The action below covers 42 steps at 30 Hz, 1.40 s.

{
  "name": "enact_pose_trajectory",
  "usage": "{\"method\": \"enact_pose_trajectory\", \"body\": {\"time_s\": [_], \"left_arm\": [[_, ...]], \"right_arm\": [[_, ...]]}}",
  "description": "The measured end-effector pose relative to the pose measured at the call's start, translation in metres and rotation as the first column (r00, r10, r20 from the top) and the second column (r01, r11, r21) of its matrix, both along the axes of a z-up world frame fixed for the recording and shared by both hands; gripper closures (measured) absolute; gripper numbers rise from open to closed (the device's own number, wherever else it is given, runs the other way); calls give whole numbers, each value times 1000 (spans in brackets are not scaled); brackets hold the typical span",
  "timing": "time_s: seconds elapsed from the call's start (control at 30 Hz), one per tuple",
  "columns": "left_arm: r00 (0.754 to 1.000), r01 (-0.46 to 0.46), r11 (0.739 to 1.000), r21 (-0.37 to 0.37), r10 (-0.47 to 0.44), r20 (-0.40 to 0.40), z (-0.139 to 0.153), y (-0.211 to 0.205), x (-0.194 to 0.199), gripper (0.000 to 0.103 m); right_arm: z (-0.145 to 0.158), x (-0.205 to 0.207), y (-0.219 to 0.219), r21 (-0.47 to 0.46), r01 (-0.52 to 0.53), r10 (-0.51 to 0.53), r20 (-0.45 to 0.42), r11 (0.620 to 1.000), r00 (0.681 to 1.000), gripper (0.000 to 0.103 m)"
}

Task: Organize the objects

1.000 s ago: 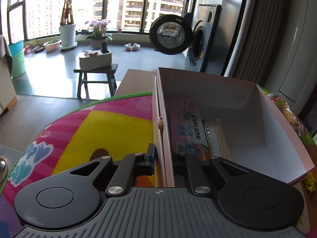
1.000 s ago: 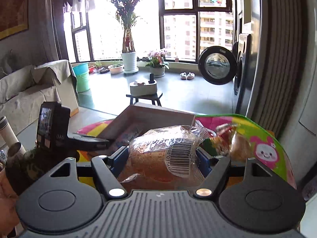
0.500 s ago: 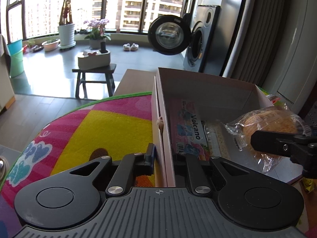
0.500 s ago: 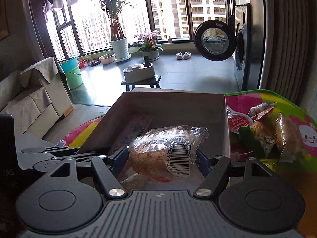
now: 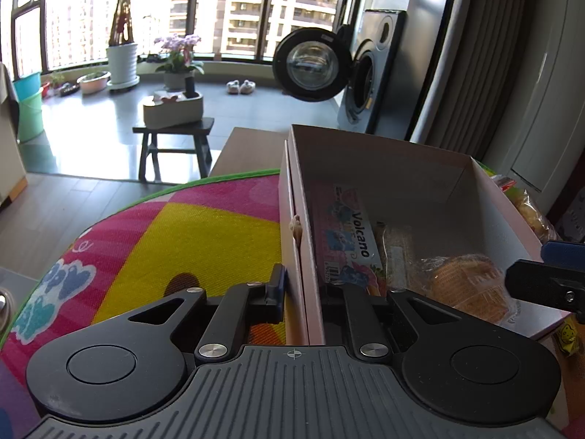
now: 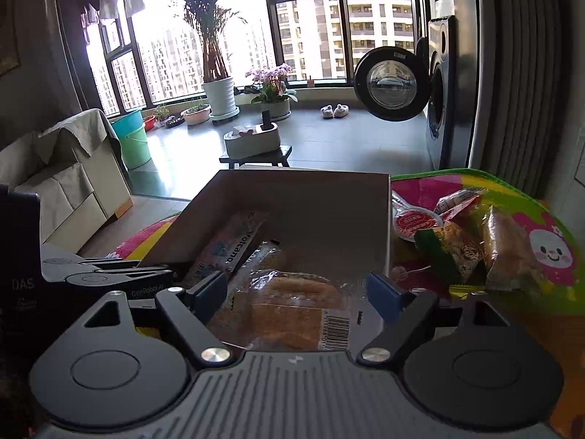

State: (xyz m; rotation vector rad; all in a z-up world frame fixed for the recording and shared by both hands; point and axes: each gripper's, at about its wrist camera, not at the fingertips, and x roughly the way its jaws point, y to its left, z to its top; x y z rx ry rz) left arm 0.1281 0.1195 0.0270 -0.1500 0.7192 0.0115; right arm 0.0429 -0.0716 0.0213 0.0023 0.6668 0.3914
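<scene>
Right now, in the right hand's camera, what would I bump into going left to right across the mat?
Left gripper shut on the box's wall → cardboard box with the wrapped bread inside → red round snack pack → green snack bag → wrapped cake slice.

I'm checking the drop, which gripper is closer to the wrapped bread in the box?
Right. The right gripper straddles the bread, open; the left gripper pinches the box wall beside it.

Bread (image 6: 289,307) in box (image 6: 303,190); snacks (image 6: 471,241) right on mat (image 5: 175,234).
</scene>
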Motion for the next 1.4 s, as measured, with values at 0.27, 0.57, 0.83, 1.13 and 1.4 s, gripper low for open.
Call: {"method": "enact_pose_trajectory", "body": {"time_s": [0.27, 0.57, 0.83, 1.13, 1.4], "left_arm": [[1000, -1, 1000, 0, 1, 0, 0, 1, 0, 89], [1000, -8, 1000, 8, 8, -6, 0, 3, -1, 90], [1000, -14, 1000, 19, 14, -7, 0, 1, -4, 90], [1000, -14, 1000, 18, 14, -7, 1, 1, -4, 90], [1000, -14, 1000, 19, 14, -7, 1, 1, -4, 90]], "right_arm": [[6, -20, -64, -101, 149, -139, 99, 984, 985, 11], [-32, -29, -128, -78, 297, -301, -36, 952, 953, 11], [-37, -35, -128, -62, 280, -282, -41, 958, 958, 16], [-49, -22, -107, -97, 240, -247, -66, 966, 967, 40], [-35, 7, -103, -102, 256, -259, -22, 961, 966, 40]]}}
